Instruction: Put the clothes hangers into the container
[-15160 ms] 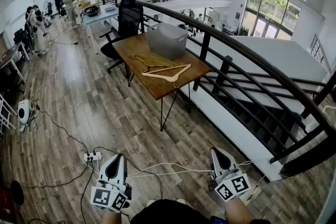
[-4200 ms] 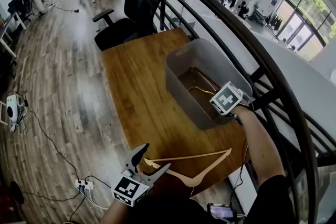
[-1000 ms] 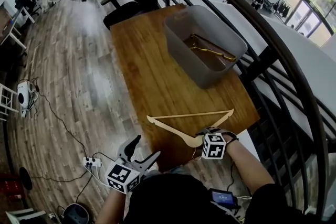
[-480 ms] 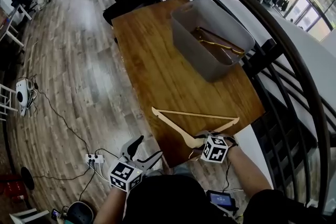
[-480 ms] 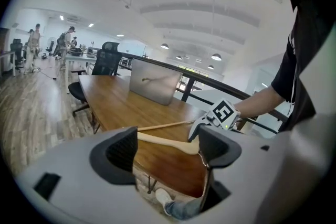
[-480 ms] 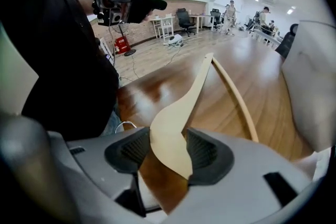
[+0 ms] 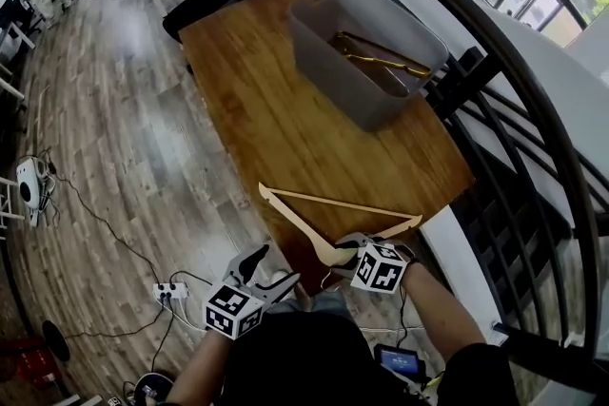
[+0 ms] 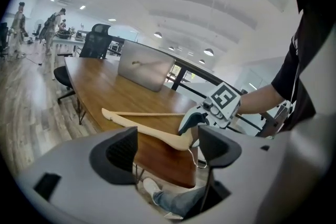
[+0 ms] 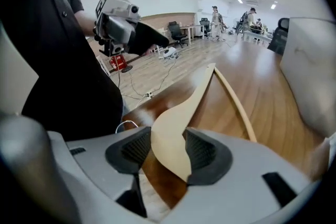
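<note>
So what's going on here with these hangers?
A person is tidying hangers into the grey container using handheld tongs. One thin hanger already lies inside. The right tongs, jaws just closing, grip the wooden hanger at the near edge of the table. The left tongs are open and empty.

Person: black short-sleeved top (image 7: 304, 358), lower centre of head view; blue jeans (image 8: 176, 203). Left claw (image 7: 270, 269), right claw (image 7: 345, 248): grey shells, dark ribbed pads (image 9: 137, 148), white cubes (image 7: 381, 267) with black square markers.

Left gripper (image 8: 168, 147) jaws apart, empty (pale wooden clothes hanger (image 8: 142, 124) just behind gap). Right gripper (image 8: 192, 123) jaws been closing, hanger neck between them.
</note>
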Demonstrator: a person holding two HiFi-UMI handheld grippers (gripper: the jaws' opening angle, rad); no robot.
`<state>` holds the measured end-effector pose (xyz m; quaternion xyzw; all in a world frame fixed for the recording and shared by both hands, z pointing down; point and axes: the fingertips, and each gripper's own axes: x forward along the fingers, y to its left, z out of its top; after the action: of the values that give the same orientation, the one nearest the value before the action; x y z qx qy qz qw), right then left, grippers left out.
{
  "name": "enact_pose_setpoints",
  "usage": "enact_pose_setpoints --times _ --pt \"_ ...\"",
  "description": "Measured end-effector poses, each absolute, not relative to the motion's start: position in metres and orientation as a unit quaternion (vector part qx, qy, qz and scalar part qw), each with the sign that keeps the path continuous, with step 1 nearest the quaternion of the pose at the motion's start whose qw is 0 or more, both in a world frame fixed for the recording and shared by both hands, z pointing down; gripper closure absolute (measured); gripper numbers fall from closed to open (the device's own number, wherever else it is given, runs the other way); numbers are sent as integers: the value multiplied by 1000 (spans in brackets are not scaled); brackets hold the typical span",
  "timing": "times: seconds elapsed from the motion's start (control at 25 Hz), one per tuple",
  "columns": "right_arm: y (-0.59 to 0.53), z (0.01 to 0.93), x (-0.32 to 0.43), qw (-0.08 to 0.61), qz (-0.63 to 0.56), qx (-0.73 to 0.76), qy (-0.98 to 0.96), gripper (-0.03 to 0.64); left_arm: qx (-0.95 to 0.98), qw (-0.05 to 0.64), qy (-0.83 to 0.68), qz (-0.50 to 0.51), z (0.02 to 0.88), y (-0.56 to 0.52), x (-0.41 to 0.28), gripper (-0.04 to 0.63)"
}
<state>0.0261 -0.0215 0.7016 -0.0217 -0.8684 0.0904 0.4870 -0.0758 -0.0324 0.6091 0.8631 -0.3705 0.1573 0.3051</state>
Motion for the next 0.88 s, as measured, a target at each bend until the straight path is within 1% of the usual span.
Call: enact_pose_setpoints --times 0.28,0.52,0.56,0.64,0.72,0.76,0.8,0.88 --pt "-28 682 12 436 143 14 -888 416 851 396 -317 136 640 -18 -48 227" --pt "-35 674 1 405 157 42 -900 425 842 446 -278 126 656 -4 -21 227" --pt "-37 670 -2 396 156 52 -903 439 837 457 -275 121 658 -4 -19 227" --pt "-45 663 -6 374 152 80 -911 620 824 488 -265 108 663 -4 -13 227" --pt "-54 661 -5 356 162 104 -915 621 803 531 -258 79 666 -6 -8 240" --pt "-58 662 -4 345 174 115 -915 621 790 549 -266 56 667 -11 -7 277" --pt "-61 663 -2 335 186 126 -915 621 778 562 -280 35 667 -16 -9 329" --pt "-70 666 5 329 188 152 -913 617 767 565 -304 20 667 -22 -16 334"
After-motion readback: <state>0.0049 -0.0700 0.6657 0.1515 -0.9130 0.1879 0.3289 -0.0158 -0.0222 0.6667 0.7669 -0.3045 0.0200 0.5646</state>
